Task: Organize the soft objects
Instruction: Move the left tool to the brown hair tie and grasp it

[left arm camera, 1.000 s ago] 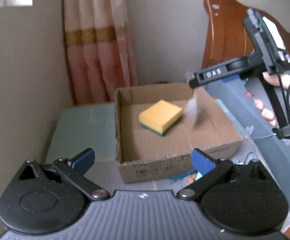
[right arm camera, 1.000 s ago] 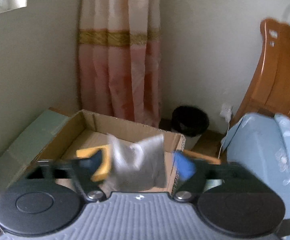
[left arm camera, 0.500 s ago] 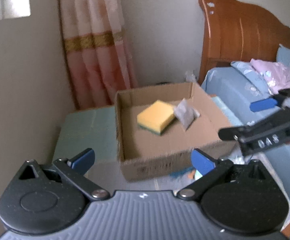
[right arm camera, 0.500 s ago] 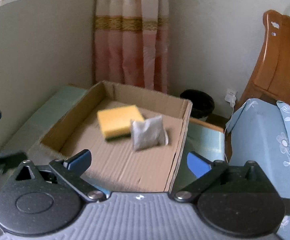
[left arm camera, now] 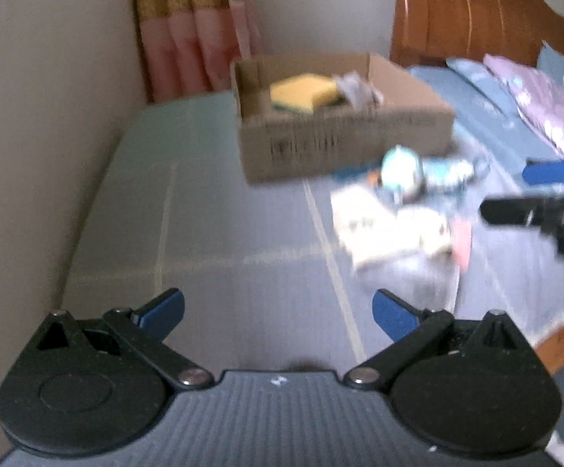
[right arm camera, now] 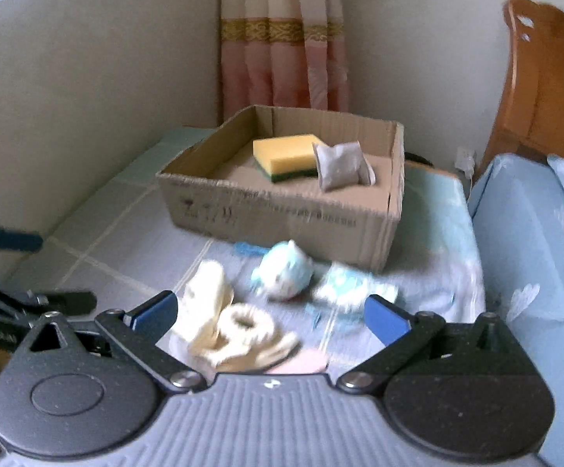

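A cardboard box (right arm camera: 282,214) (left arm camera: 344,148) stands on the pale green mat and holds a yellow sponge (right arm camera: 286,153) (left arm camera: 303,91) and a grey pouch (right arm camera: 342,163) (left arm camera: 356,87). In front of it lie a round pale-blue soft toy (right arm camera: 284,274) (left arm camera: 400,173), a light-blue packet (right arm camera: 350,286), cream socks (right arm camera: 227,323) (left arm camera: 383,229) and a pink item (right arm camera: 305,362). My right gripper (right arm camera: 270,313) is open and empty, just above the socks. My left gripper (left arm camera: 278,311) is open and empty over bare mat, left of the pile.
A wall runs along the left of the mat (left arm camera: 145,210). A bed with blue bedding (right arm camera: 535,253) and a wooden headboard (left arm camera: 476,11) stands on the right. A pink curtain (right arm camera: 282,39) hangs behind the box.
My right gripper let the grey pouch go into the box, then pulled back to the pile in front. My left gripper also drew back from the box.
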Available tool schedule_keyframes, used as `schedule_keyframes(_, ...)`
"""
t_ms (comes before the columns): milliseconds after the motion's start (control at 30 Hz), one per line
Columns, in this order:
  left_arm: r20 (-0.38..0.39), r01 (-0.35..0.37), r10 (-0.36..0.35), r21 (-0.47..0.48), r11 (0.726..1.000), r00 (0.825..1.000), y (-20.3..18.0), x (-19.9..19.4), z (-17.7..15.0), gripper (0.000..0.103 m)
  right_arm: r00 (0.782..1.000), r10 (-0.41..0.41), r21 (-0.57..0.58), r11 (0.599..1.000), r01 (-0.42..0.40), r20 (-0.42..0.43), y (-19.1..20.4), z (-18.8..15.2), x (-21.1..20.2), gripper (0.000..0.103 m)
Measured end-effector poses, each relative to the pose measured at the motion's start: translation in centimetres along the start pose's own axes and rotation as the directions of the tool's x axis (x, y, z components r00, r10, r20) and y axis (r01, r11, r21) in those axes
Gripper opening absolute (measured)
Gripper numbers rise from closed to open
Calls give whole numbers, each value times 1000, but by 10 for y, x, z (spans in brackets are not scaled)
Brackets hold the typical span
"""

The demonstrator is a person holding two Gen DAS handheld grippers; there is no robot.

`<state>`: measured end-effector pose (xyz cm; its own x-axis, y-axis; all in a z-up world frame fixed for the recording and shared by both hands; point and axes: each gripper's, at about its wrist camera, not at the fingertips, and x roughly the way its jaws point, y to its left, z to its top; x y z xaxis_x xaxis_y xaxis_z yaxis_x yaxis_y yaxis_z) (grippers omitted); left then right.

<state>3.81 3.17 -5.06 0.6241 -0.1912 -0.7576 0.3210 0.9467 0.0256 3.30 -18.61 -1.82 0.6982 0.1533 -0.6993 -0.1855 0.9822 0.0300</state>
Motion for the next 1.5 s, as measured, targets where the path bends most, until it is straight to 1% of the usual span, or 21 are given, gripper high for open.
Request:
schedule_keyframes(100, -51, 4, -3, 23, 1000, 999, -1, 5, -21, 102, 1000, 10, 47, 999, -9, -17, -3, -15, -4, 103)
schedule_keyframes(200, -93, 25, -21, 45, 999, 995, -3, 10, -38, 102, 1000, 3, 67, 998, -2, -22, -5, -23, -9, 103)
schedule_keyframes(267, -104, 11, -5, 51, 999, 995, -4, 13, -46, 103, 1000, 5, 72, 997, -3, -20, -5, -25, -12, 103)
schedule_keyframes(333, -81, 12, -10, 32, 999, 997, 0, 10, -50, 102, 1000, 2, 71, 997, 0, -19, -5, -25, -14, 103)
schedule_keyframes(400, -78, 8, -7, 17, 1000, 997, 5, 9, -52, 102, 1000, -5, 61, 998, 6, -17, -3, -25, -15, 103)
schedule_keyframes(533, -59, -32, 32, 1, 999, 998, 14, 8, -54, 101, 1000, -2, 57, 998, 4, -28, 1, -25, -11, 103)
schedule_keyframes(567, -52, -41, 41, 2, 999, 998, 14, 6, -54, 95, 999, 3, 57, 998, -1, -34, 3, -26, -10, 103)
schedule_keyframes(600, -43, -37, 37, 5, 999, 998, 13, 4, -54, 86, 999, 7, 55, 998, -5, -42, 4, -27, -7, 103)
schedule_keyframes(633, -37, -25, 26, 10, 1000, 999, 12, 2, -54, 81, 999, 12, 52, 999, -9, -52, 7, -28, -5, 103)
schedule_keyframes(667, -29, -16, 16, 17, 1000, 999, 10, 1, -54, 74, 998, 16, 49, 999, -13, -64, 9, -31, -2, 103)
schedule_keyframes(700, -17, -11, 11, 26, 1000, 1000, 7, 0, -55, 69, 997, 21, 43, 999, -17, -76, 12, -33, 0, 103)
schedule_keyframes(767, 2, -17, 17, 38, 999, 1000, 3, 0, -55, 65, 995, 29, 35, 999, -26, -97, 16, -39, 5, 103)
schedule_keyframes(800, 9, -17, 17, 41, 999, 1000, 1, 0, -55, 60, 994, 33, 32, 999, -30, -108, 18, -42, 7, 103)
schedule_keyframes(833, 13, -11, 10, 39, 999, 1000, 0, 0, -55, 57, 992, 36, 28, 999, -33, -119, 19, -45, 9, 103)
schedule_keyframes(900, 15, 16, -16, 17, 1000, 1000, 1, 1, -53, 42, 990, 30, 18, 999, -28, -138, 22, -52, 13, 103)
schedule_keyframes(933, 14, 30, -30, 3, 1000, 999, 1, 3, -51, 39, 989, 26, 12, 1000, -25, -144, 23, -54, 14, 103)
schedule_keyframes(1000, 18, 24, -24, -6, 1000, 1000, -1, 5, -49, 39, 988, 17, 6, 1000, -17, -152, 24, -57, 15, 103)
schedule_keyframes(1133, 26, 12, -12, 3, 1000, 1000, -5, 11, -42, 38, 988, -12, 0, 1000, 12, -152, 21, -57, 16, 103)
schedule_keyframes(1267, 28, 8, -7, -22, 1000, 1000, -3, 20, -33, 38, 986, -79, -13, 997, 78, -149, 15, -55, 17, 103)
schedule_keyframes(1400, 30, -3, 4, -43, 999, 1000, -1, 31, -22, 38, 975, -152, -9, 988, 153, -161, 5, -56, 26, 103)
schedule_keyframes(1500, 30, 1, 0, -50, 999, 1000, 2, 36, -18, 38, 968, -191, 15, 980, 196, -163, -4, -53, 32, 103)
